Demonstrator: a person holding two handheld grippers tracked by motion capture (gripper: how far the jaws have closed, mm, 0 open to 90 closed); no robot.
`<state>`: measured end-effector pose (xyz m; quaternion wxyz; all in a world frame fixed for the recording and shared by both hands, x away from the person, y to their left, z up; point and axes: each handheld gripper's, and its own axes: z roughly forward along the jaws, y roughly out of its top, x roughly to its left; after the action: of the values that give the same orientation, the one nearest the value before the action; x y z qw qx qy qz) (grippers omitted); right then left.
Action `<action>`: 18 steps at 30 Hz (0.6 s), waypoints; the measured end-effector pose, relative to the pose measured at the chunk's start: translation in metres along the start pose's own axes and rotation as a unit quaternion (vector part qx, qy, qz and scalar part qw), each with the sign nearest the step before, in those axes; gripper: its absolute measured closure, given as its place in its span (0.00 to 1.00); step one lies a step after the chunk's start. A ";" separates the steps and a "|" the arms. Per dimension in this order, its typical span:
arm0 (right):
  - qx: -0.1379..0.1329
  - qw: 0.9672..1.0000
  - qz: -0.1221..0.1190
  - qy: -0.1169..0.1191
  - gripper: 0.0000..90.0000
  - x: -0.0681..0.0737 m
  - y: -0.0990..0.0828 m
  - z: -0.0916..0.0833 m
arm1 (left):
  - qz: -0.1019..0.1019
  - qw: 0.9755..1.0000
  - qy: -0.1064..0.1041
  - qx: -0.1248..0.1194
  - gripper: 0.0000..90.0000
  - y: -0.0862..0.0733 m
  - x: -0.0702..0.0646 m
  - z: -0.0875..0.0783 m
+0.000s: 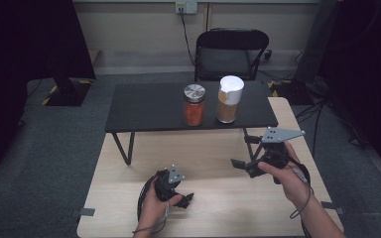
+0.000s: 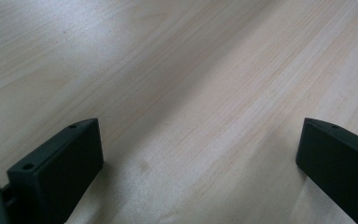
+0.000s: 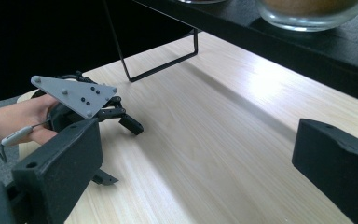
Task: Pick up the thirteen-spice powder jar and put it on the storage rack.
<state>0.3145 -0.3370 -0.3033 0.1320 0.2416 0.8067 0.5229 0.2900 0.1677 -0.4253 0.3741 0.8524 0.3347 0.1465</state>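
Two jars stand on a low black shelf [image 1: 149, 106]. One has a silver lid and orange-red contents [image 1: 194, 105]; the other has a white lid and brown contents [image 1: 228, 99]. My left gripper [image 1: 186, 199] rests low over the wooden table [image 1: 213, 198], in front of the shelf. Its jaws stand wide apart with bare wood between them [image 2: 198, 135]. My right gripper [image 1: 241, 166] hovers to the right, below the white-lidded jar, open and holding nothing [image 3: 196, 140]. The right gripper view shows the brown jar's base [image 3: 307, 11] and the left gripper [image 3: 121, 119].
The shelf stands on thin black wire legs [image 1: 124, 148] at the table's far half. Behind the table is a black folding chair [image 1: 230, 52]. Cables trail from both grippers, and grey carpet surrounds the table.
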 end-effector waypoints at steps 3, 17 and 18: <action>-0.001 1.000 0.002 0.001 0.01 0.000 -0.003 0.001 | 0.000 1.000 0.000 0.000 0.00 0.000 0.000 0.000; 0.001 1.000 0.012 0.001 0.01 -0.001 -0.025 0.008 | 0.000 1.000 0.000 0.000 0.00 0.000 0.000 0.000; 0.000 1.000 0.012 0.000 0.01 0.000 -0.026 0.008 | 0.000 1.000 0.000 0.000 0.00 0.000 0.000 0.000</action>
<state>0.3119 -0.3396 -0.3305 0.1255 0.2514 0.8036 0.5247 0.2899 0.1677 -0.4253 0.3743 0.8523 0.3348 0.1465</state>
